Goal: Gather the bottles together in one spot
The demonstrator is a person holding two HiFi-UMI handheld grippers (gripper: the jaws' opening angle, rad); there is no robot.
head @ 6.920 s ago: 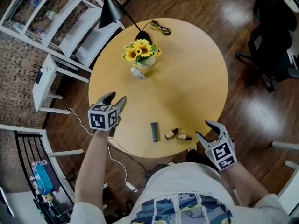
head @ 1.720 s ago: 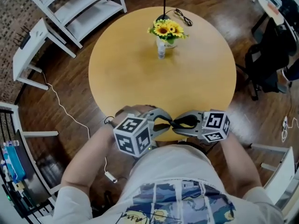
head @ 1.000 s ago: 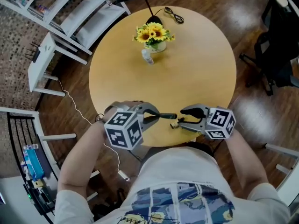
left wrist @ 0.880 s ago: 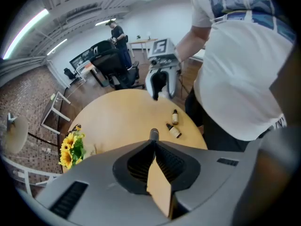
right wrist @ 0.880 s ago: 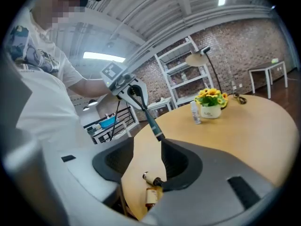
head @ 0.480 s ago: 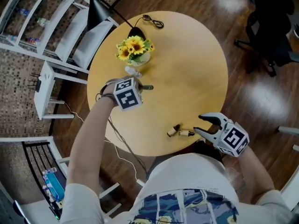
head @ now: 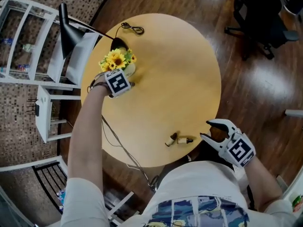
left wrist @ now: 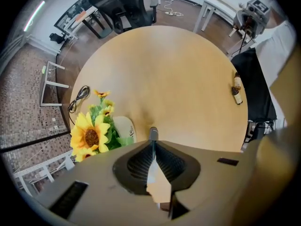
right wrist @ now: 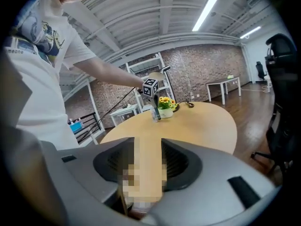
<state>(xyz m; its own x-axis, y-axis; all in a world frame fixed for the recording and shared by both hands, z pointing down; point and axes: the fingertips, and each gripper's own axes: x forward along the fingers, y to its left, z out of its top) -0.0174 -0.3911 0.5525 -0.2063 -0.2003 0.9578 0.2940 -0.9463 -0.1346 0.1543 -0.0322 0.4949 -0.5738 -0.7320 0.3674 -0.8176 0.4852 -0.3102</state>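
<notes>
Just left of my left gripper (left wrist: 153,142), its jaws clamped on a dark bottle (left wrist: 153,133), flowers (left wrist: 91,135) and a vase (left wrist: 123,128) crowd in. Ahead and right, the table (left wrist: 188,69) lies open. Ahead of my right gripper's (head: 206,129) parted jaws, two small bottles (head: 179,139) lie close, with open tabletop beyond them.

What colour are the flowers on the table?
Yellow flowers with brown centres; clearest in left gripper view.
</notes>
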